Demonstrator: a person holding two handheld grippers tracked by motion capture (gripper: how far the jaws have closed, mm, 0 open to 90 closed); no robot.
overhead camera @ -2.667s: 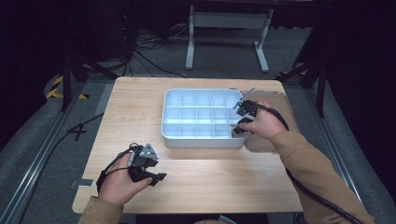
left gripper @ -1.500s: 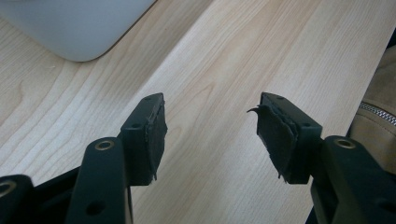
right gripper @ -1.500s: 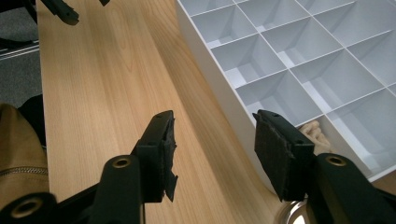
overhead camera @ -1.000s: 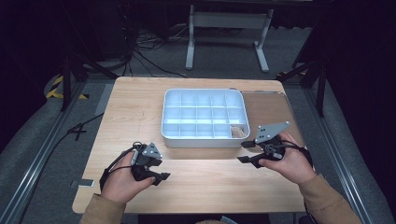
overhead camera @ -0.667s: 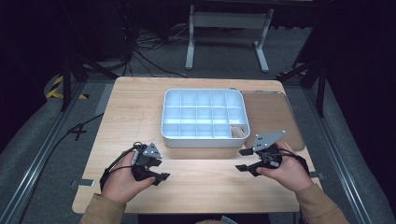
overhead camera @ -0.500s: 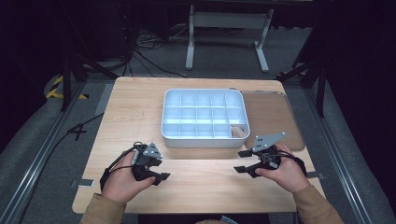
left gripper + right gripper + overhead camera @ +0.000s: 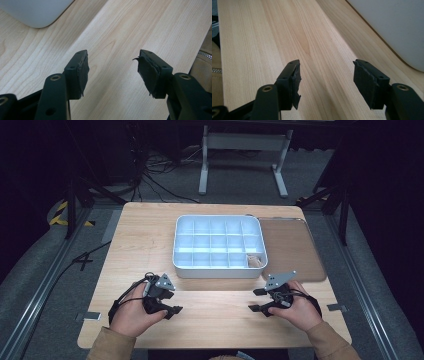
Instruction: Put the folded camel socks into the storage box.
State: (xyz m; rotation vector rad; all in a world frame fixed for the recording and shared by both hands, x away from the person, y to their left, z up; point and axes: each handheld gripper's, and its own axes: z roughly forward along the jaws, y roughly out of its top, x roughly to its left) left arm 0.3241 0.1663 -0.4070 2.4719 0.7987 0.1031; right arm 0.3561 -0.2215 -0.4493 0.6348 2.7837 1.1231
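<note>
A pale blue-white compartment tray (image 7: 218, 268) stands at the middle of the wooden table (image 7: 150, 235). A small tan item (image 7: 254, 261) lies in its near right compartment. My left gripper (image 7: 171, 306) rests low on the table near the front left, open, with bare wood between its pads (image 7: 81, 72). My right gripper (image 7: 256, 300) sits near the front right, pointing left, open and holding nothing; its pads (image 7: 294, 81) frame only wood. A corner of the tray (image 7: 35, 12) appears in the left gripper view, and the tray wall (image 7: 397, 27) in the right gripper view.
A brown flat lid or board (image 7: 290, 250) lies against the tray's right side. Beyond the table's far edge stands a grey metal frame (image 7: 242, 150) with cables on the dark floor. Rails run along both sides of the table.
My right gripper left the tray's near right compartment and drew back to the front right of the table, standing open. The left gripper stayed put.
</note>
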